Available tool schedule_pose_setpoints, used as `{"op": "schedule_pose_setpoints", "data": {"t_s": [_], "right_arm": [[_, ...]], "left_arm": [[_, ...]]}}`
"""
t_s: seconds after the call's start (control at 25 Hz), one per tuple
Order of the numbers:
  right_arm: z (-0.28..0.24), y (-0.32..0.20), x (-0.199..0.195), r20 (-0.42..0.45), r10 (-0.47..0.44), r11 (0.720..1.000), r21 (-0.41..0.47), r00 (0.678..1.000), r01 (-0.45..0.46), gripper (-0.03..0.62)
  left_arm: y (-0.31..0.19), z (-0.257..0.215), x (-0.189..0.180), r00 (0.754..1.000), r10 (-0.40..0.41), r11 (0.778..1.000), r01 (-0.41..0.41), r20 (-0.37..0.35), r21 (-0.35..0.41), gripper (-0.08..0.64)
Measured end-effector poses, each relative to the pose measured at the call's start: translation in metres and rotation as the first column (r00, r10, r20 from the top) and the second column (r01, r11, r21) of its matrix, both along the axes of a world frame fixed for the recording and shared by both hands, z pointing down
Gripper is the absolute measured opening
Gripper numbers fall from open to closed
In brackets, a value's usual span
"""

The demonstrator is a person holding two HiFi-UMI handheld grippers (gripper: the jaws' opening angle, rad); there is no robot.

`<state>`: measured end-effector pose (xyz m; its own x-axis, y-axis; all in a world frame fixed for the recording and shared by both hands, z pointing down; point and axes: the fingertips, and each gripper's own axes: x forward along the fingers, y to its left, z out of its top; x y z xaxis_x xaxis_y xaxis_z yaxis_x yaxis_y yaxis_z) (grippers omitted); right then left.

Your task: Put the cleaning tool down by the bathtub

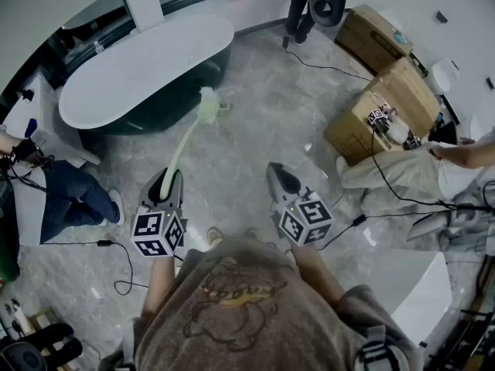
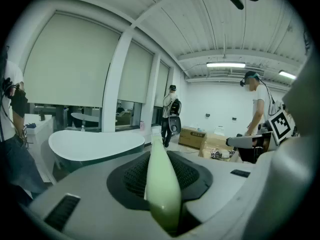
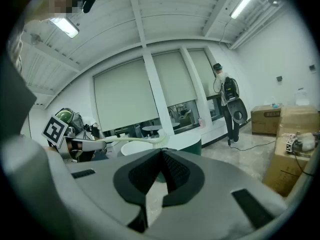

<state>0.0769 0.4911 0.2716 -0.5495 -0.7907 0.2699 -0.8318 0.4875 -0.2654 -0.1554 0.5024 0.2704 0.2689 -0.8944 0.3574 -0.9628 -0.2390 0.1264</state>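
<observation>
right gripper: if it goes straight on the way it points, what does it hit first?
Probably the bathtub: the right gripper, shut and empty, aims at its dark near end, beside the head of the cleaning tool. The floor short of it might come first; depth unclear.

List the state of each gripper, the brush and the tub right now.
Left gripper: shut on the brush handle.
Right gripper: shut, empty.
Brush: held off the floor, head toward the tub.
Tub: upright on the floor.
</observation>
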Motion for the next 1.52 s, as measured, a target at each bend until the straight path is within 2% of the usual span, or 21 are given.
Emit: {"op": "schedule_pose_setpoints", "data": {"t_s": [0.24,0.48,0.72,0.96,1.24,1.52], "right_arm": [[0.0,-0.009,-0.004,0.006,-0.008,1.0,0.005,1.0,0.008,-0.003],[-0.002,-0.01,-0.019,0.011,-0.016,1.0,0.019,1.0,0.016,-0.003],[0.0,-0.006,-0.044,0.051,-0.033,0.998,0.064,0.998,0.03,-0.002],[0.006,0.002,-0.065,0.107,-0.001,0.997,0.074,0.994,-0.007,-0.002],[0.01,-0.017,-0.065,0.089,0.044,0.995,0.085,0.995,-0.052,-0.002],[0.014,-0.043,-0.069,0.109,0.044,0.994,0.091,0.993,-0.054,-0.002]], "left_arm": [[-0.009,0.003,-0.003,1.0,0.0,1.0,0.0,0.0,-0.004,0.106],[-0.018,-0.002,-0.012,0.999,0.036,0.999,-0.036,0.009,0.0,0.107],[-0.024,0.006,-0.028,0.997,0.08,0.997,-0.08,0.011,0.004,0.106],[-0.025,0.013,-0.04,0.991,0.136,0.991,-0.136,0.001,0.009,0.106],[-0.04,0.02,-0.048,0.991,0.136,0.991,-0.136,-0.01,0.018,0.107],[-0.063,0.024,-0.051,0.991,0.131,0.991,-0.131,0.001,0.018,0.107]]}}
